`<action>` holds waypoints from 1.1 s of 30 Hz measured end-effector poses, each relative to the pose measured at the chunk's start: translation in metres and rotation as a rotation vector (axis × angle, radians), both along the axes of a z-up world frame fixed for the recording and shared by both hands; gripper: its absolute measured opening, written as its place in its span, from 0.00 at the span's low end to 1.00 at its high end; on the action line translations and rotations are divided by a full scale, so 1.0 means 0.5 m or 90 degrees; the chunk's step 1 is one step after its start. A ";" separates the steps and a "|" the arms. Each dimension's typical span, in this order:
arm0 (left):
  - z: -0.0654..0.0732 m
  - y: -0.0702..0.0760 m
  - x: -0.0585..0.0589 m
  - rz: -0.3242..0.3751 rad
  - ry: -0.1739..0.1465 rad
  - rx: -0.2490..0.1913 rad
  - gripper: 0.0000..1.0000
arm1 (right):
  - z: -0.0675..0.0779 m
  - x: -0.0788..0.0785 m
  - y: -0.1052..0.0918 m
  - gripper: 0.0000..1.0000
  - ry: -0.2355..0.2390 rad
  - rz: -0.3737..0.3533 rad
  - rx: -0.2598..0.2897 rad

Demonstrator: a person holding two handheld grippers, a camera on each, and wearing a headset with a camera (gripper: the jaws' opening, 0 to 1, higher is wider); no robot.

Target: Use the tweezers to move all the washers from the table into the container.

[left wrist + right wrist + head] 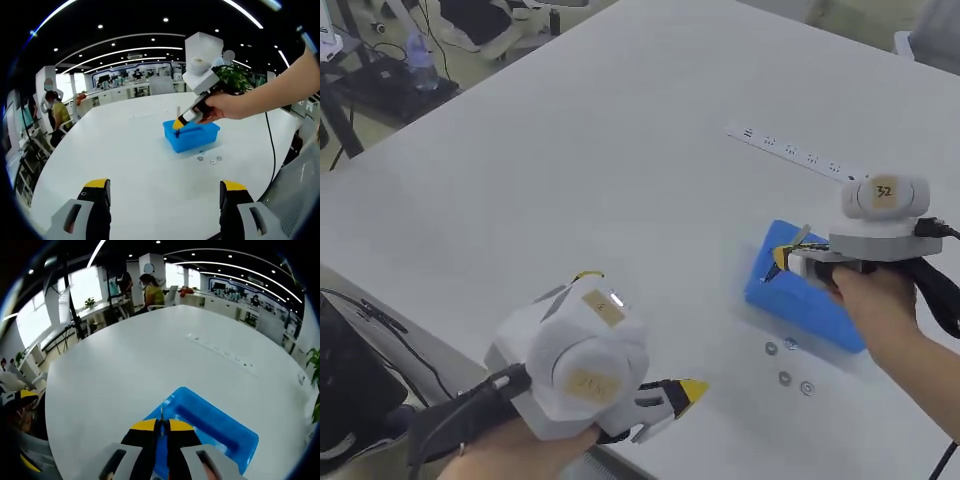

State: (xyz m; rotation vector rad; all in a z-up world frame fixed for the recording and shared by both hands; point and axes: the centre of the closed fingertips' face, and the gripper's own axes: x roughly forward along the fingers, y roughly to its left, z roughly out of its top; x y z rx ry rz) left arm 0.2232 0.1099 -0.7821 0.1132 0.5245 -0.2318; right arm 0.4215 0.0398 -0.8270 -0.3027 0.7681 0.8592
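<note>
A blue container (802, 312) stands on the white table (620, 170), with several small metal washers (784, 378) lying on the table just in front of it. My right gripper (778, 262) is shut on thin metal tweezers (799, 238), whose tips point down at the container's left end. In the right gripper view the tweezers (161, 416) stick out between the closed yellow tips of the right gripper (161, 426) above the container (215, 426). My left gripper (640, 331) hovers low at the table's near edge, open and empty. The left gripper view shows the left gripper (165, 186), the container (196, 138) and the washers (213, 161).
A white power strip (790, 152) lies behind the container. The table's near-left edge (410, 330) drops off beside cables and dark equipment. A water bottle (420, 60) stands on a far side desk. People sit at desks (150, 290) in the background.
</note>
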 end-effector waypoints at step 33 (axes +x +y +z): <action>0.005 -0.011 0.001 -0.016 -0.011 -0.013 0.97 | 0.179 -0.139 -0.050 0.03 -0.059 -0.008 0.136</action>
